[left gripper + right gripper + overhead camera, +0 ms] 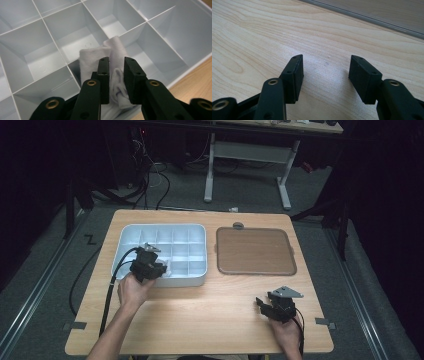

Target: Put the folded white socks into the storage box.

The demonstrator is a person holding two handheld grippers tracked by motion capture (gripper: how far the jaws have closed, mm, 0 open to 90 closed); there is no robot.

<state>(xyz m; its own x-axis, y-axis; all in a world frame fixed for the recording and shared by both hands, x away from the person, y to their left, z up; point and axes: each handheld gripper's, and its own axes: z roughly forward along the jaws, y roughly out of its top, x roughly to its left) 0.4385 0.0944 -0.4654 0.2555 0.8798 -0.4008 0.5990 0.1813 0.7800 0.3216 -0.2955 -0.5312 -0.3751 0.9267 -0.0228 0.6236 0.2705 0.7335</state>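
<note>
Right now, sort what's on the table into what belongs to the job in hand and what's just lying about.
In the job:
- white cloth, pinched in the left hand-held gripper
- divided tray, its compartment under the cloth

Lying about:
- brown lid
- right hand-held gripper, open over bare table

White cloth point(100, 56), pale-grey tray point(47, 55)
</note>
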